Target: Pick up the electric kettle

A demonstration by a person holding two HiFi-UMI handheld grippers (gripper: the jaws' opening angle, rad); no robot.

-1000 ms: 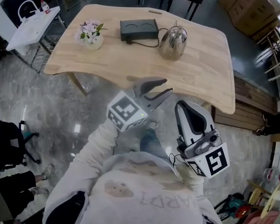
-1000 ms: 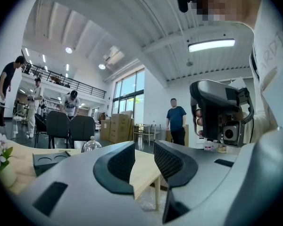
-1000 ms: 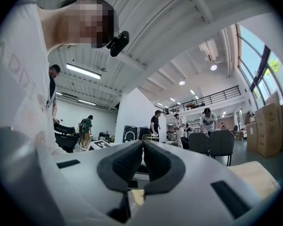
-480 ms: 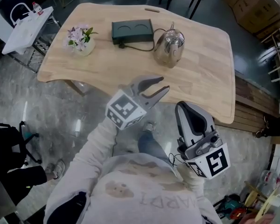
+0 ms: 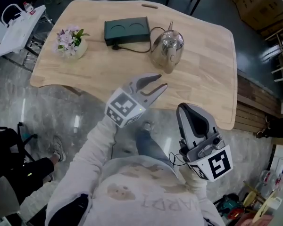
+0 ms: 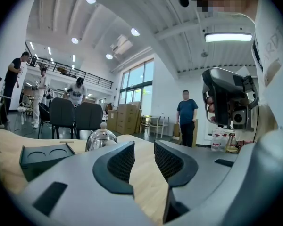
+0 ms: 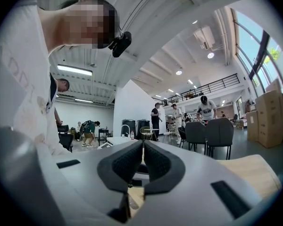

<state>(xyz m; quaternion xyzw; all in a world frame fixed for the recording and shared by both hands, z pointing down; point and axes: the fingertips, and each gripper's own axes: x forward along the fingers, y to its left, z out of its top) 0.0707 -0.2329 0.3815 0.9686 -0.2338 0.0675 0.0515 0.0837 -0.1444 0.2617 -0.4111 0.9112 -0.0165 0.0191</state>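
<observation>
The shiny steel electric kettle [image 5: 168,48] stands upright on the wooden table [image 5: 203,79], right of its black base [image 5: 127,30], with a cord between them. My left gripper [image 5: 161,81] hovers over the table's near edge, short of the kettle and pointing at it; its jaws are opening with nothing between them. In the left gripper view the kettle [image 6: 100,140] shows just left of that gripper [image 6: 144,147], beyond the fingertips. My right gripper [image 5: 187,107] is held near my body off the table's near right edge, shut and empty; the right gripper view shows this gripper [image 7: 143,145] with its pads together.
A pot of pink flowers [image 5: 70,42] stands at the table's left end. Dark chairs [image 6: 75,117] stand behind the table, cardboard boxes [image 5: 254,4] at the far right. A white side table [image 5: 19,25] is at the left. Several people stand around the hall.
Both grippers have moved forward toward the table. The left one now reaches over the near edge, closer to the kettle. The kettle has not moved.
</observation>
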